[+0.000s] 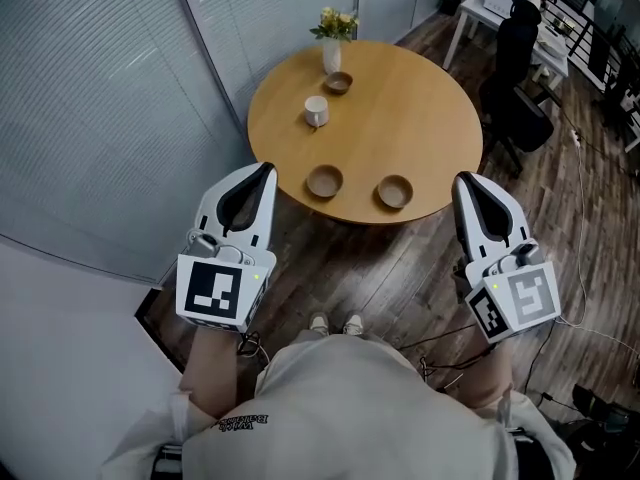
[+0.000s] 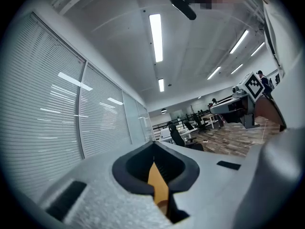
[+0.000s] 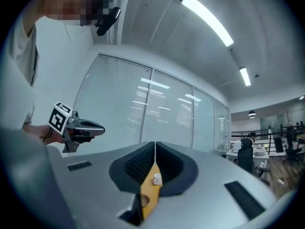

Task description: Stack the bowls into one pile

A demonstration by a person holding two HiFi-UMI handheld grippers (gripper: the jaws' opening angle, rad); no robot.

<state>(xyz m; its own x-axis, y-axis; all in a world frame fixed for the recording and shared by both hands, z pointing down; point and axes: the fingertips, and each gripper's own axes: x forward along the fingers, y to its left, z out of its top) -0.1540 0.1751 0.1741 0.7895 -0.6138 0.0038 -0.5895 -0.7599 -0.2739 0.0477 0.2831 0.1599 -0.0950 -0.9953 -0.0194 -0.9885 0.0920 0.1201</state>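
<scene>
Three brown bowls sit apart on the round wooden table point(image 1: 420, 118). One bowl point(image 1: 338, 82) is at the far side beside the vase, another bowl point(image 1: 324, 181) is near the front edge, and the third bowl point(image 1: 394, 191) lies just right of it. My left gripper point(image 1: 262, 173) hangs shut and empty in the air short of the table's front left edge. On the other side, my right gripper point(image 1: 466, 183) is also shut and empty, off the front right edge. In each gripper view the jaws meet: left gripper point(image 2: 153, 144), right gripper point(image 3: 155, 144).
A white cup point(image 1: 316, 111) and a white vase of yellow flowers point(image 1: 332, 53) stand on the table's far part. Blind-covered glass walls point(image 1: 120, 98) run along the left. A black office chair point(image 1: 520, 78) and a white desk point(image 1: 500, 3) are at the far right; cables lie on the wooden floor.
</scene>
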